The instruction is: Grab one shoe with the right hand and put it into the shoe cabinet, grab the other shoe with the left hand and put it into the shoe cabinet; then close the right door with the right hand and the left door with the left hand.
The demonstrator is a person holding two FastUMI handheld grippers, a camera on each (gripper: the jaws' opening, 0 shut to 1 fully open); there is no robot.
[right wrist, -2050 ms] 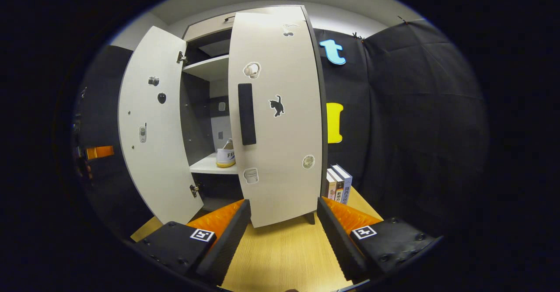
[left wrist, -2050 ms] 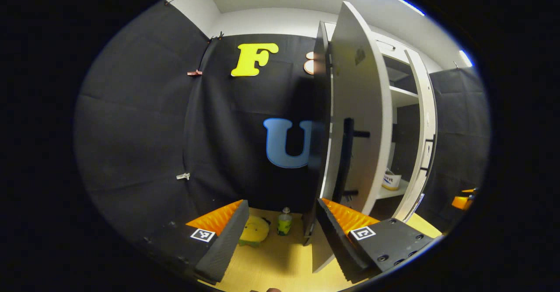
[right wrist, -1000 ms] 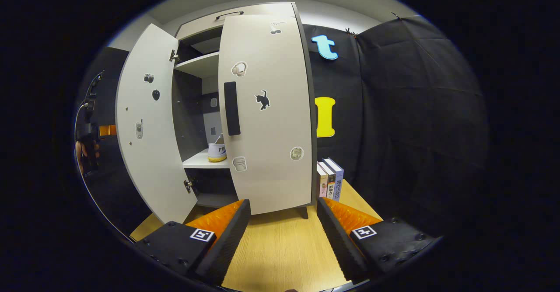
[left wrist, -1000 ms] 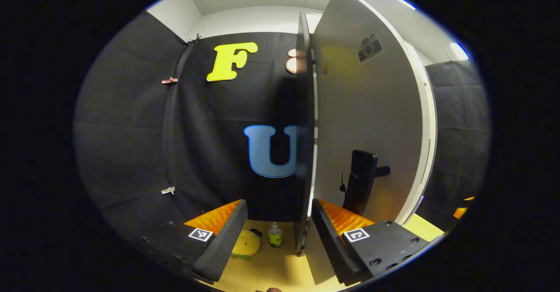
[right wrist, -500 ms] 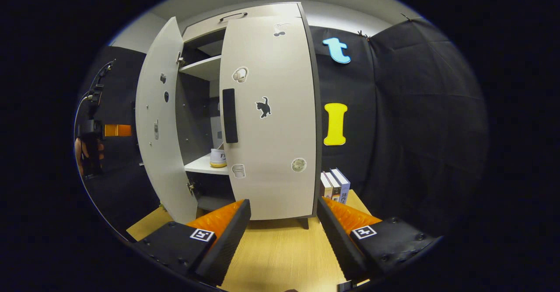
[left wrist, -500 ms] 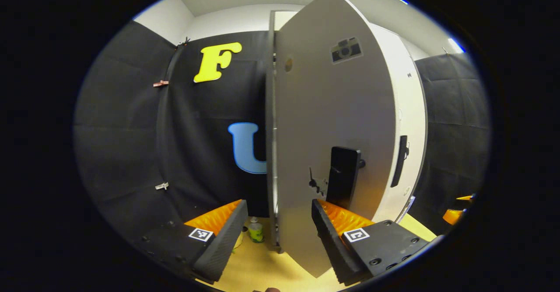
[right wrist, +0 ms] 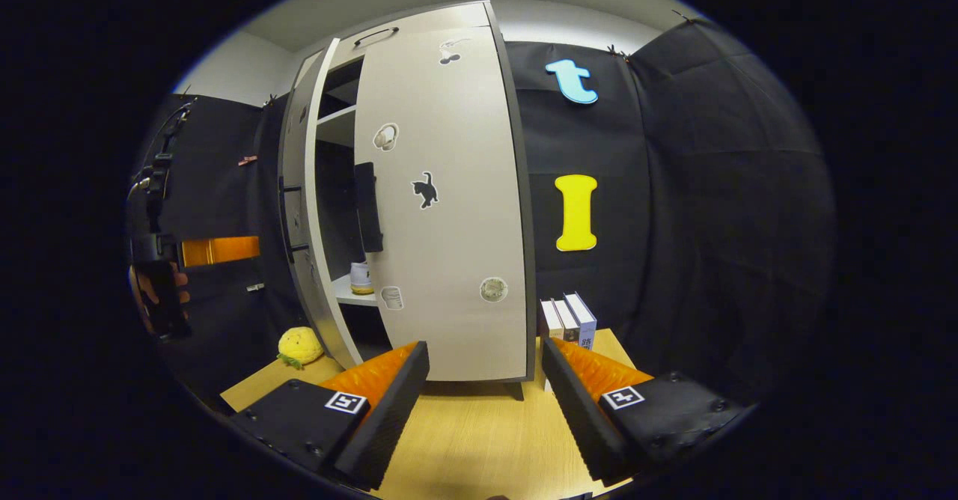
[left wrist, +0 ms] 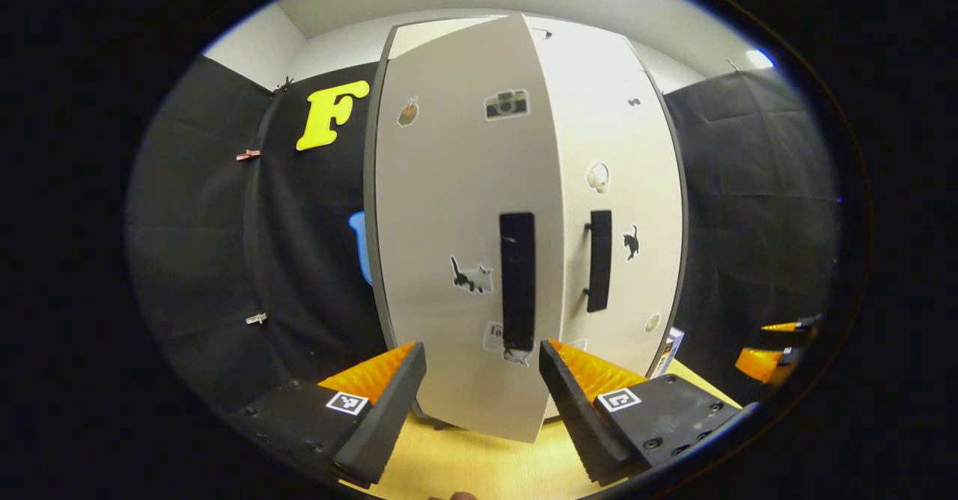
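Left gripper (left wrist: 479, 380): fingers apart, empty, facing the left door (left wrist: 464, 260), nearly closed. Right gripper view: a shoe (right wrist: 361, 278) on the shoe cabinet (right wrist: 419, 36) shelf, right door (right wrist: 449, 208) closed; right gripper (right wrist: 483, 380) open, empty. Wooden floor (right wrist: 479, 440).

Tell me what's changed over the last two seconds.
The left door has swung from wide open to nearly shut, a narrow gap remaining with a shoe showing through. The right door stayed closed. Both claws, left and right, stayed open, holding nothing.
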